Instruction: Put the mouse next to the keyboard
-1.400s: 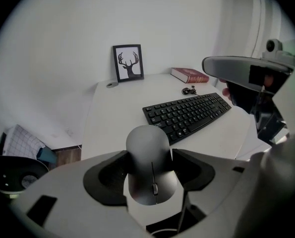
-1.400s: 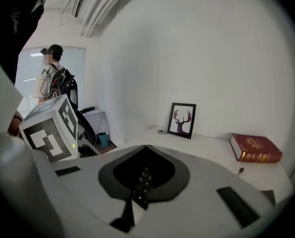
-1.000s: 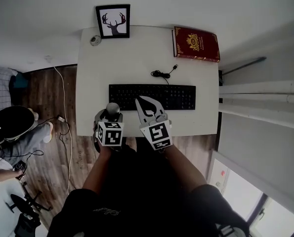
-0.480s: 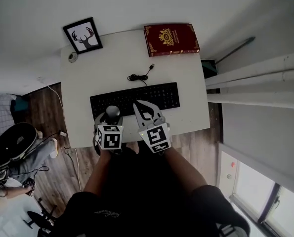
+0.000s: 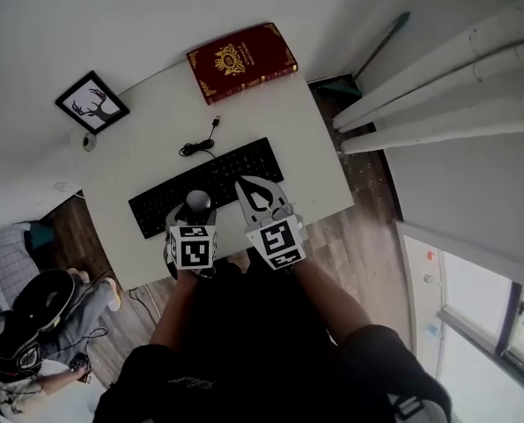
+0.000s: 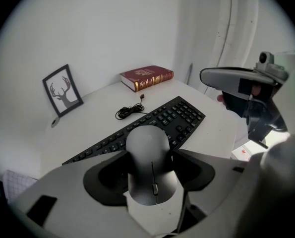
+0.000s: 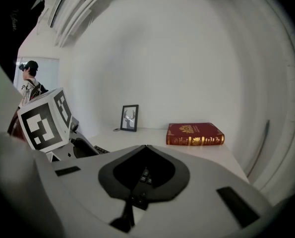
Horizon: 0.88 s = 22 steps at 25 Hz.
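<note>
A grey mouse (image 6: 148,168) sits clamped between the jaws of my left gripper (image 6: 149,175), held above the white desk's near edge; in the head view the mouse (image 5: 197,203) shows just ahead of the left gripper (image 5: 193,218). The black keyboard (image 5: 205,186) lies across the desk right beyond it, its cable coiled behind. My right gripper (image 5: 253,188) hovers over the keyboard's right half with its jaws shut and nothing between them. The keyboard (image 6: 152,125) fills the middle of the left gripper view.
A red book (image 5: 240,61) lies at the desk's far right corner. A framed deer picture (image 5: 92,102) and a small round object (image 5: 88,141) stand at the far left. White desk (image 5: 310,157) surface lies right of the keyboard. A person sits on the floor at left.
The head view has swung, so the desk now appears rotated and shifted left. Both grippers keep their places relative to the keyboard, the mouse still held.
</note>
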### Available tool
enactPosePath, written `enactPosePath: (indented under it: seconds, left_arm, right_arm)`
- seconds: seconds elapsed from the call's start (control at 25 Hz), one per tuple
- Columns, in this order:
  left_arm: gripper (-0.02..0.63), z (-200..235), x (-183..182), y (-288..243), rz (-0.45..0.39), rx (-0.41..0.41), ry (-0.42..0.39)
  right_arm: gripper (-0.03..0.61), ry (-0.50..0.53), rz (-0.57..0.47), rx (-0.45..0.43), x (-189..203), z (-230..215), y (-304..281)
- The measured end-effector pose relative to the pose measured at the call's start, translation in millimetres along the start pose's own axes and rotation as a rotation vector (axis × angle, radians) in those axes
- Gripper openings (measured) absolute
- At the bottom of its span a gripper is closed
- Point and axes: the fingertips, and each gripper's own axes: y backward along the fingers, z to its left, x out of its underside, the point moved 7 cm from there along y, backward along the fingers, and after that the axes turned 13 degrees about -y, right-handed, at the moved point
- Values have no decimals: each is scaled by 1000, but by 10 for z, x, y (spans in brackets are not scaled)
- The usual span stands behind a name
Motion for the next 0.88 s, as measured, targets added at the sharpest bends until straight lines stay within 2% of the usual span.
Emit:
enactPosePath:
  seconds: [0.44, 0.88]
  left_arm:
    - [284, -456, -574, -229, -17, 63, -154]
    - [284, -762, -1139, -377, -61, 100, -367]
  right_arm:
    - [20, -64, -33, 128, 116, -679, 430]
    - [20, -117, -60, 222, 222, -1176, 724]
